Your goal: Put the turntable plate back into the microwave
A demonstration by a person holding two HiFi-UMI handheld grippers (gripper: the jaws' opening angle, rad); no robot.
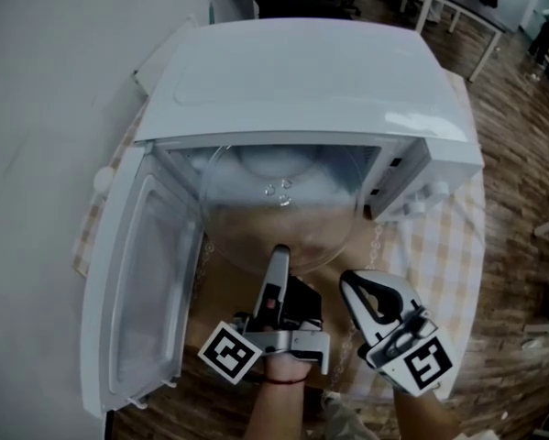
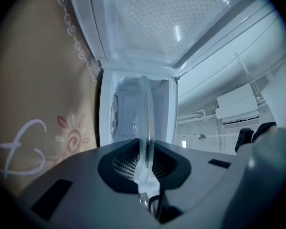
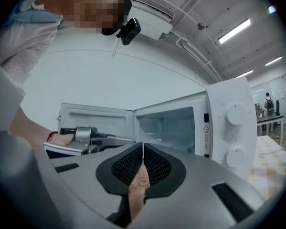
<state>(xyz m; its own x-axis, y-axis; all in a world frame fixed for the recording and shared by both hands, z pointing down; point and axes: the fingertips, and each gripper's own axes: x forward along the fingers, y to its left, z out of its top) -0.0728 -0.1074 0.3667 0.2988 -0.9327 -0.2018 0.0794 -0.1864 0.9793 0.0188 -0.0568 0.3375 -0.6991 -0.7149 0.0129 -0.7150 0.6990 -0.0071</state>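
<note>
**Head view.** The microwave (image 1: 301, 71) stands on a checked tablecloth (image 1: 444, 246) with its door (image 1: 132, 291) swung fully open to the left. The turntable plate (image 1: 279, 209) lies roughly level at the mouth of the cavity. Its far part is under the roof of the oven and its near part projects out over the table. The left gripper (image 1: 279, 253) meets the plate at the near rim. The right gripper (image 1: 355, 284) is just beside it, apart from the plate.

**Left gripper view.** The plate rim is seen edge-on, running straight between the two pads. The jaws are clamped on it, almost fully closed. The open cavity (image 2: 133, 104) lies directly ahead.

**Right gripper view.** The jaws are closed together with nothing between them. The cavity floor shows a faint outline that is probably the plate (the glass is too transparent to be sure).

**Handling.** Judged from its look, the plate is clear glass: rigid, fairly heavy, smooth and breakable. A single pinch at the rim carries the whole weight on one edge, so the plate may sag or slip. Grip well over the raised rim and keep the plate level. Support the opposite side of the rim with the free gripper if the plate tips.
</note>
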